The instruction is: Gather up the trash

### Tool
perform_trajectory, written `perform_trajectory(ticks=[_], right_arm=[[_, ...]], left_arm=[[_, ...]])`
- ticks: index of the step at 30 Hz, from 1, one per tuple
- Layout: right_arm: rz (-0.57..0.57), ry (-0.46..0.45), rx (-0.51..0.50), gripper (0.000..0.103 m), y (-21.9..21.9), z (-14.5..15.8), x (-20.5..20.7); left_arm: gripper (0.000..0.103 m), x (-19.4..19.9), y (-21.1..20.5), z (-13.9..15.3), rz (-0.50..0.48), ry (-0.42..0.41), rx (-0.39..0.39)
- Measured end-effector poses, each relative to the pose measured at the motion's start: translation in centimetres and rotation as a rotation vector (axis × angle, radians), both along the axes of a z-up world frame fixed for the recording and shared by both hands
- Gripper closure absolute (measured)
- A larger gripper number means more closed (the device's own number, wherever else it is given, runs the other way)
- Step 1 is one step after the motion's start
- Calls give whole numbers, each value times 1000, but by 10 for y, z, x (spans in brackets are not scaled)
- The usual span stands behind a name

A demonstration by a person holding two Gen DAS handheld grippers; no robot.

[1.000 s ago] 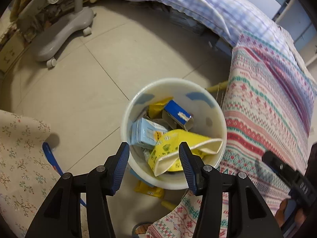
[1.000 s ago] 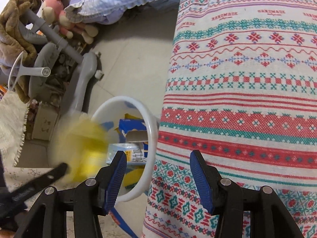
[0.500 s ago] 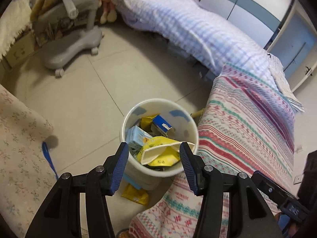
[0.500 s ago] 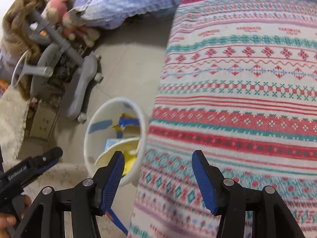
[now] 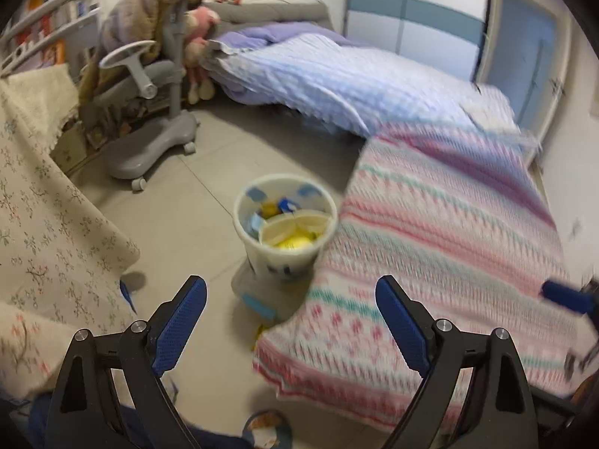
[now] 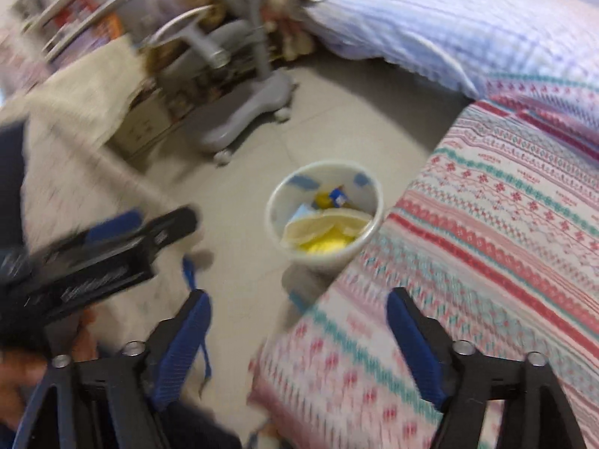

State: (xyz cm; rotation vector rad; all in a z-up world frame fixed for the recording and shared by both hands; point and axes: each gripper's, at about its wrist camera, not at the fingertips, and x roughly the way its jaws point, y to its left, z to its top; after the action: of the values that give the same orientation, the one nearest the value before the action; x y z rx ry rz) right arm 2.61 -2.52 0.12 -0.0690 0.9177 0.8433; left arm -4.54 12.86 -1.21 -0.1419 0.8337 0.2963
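The left gripper hangs empty, its jaws having just been opening wide, short of the white bin; the bin stands on the floor, touching the striped blanket to its right; inside lie a yellow wrapper, pale cartons and a blue box, likely light, crushable and slick, best pinched at a folded edge; a small yellow scrap lies just beside the bin's base; the right gripper, likewise just spread and holding nothing, hovers back from the bin.

White trash bin upright on floor beside patterned bedspread, yellow wrapper on top
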Motion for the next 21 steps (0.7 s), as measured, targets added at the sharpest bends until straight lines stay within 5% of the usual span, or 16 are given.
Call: perform_trajectory(ticks=[4, 9, 21], right_arm=[[43, -162, -60, 8, -26, -3, -61], [-80, -315, -145, 7, -56, -10, -84], [-163, -253, -59, 6, -78, -6, -78]], left_arm=[[10, -16, -24, 1, -32, -15, 58], [10, -29, -43, 7, -32, -40, 92], [9, -44, -39, 17, 25, -92, 122]])
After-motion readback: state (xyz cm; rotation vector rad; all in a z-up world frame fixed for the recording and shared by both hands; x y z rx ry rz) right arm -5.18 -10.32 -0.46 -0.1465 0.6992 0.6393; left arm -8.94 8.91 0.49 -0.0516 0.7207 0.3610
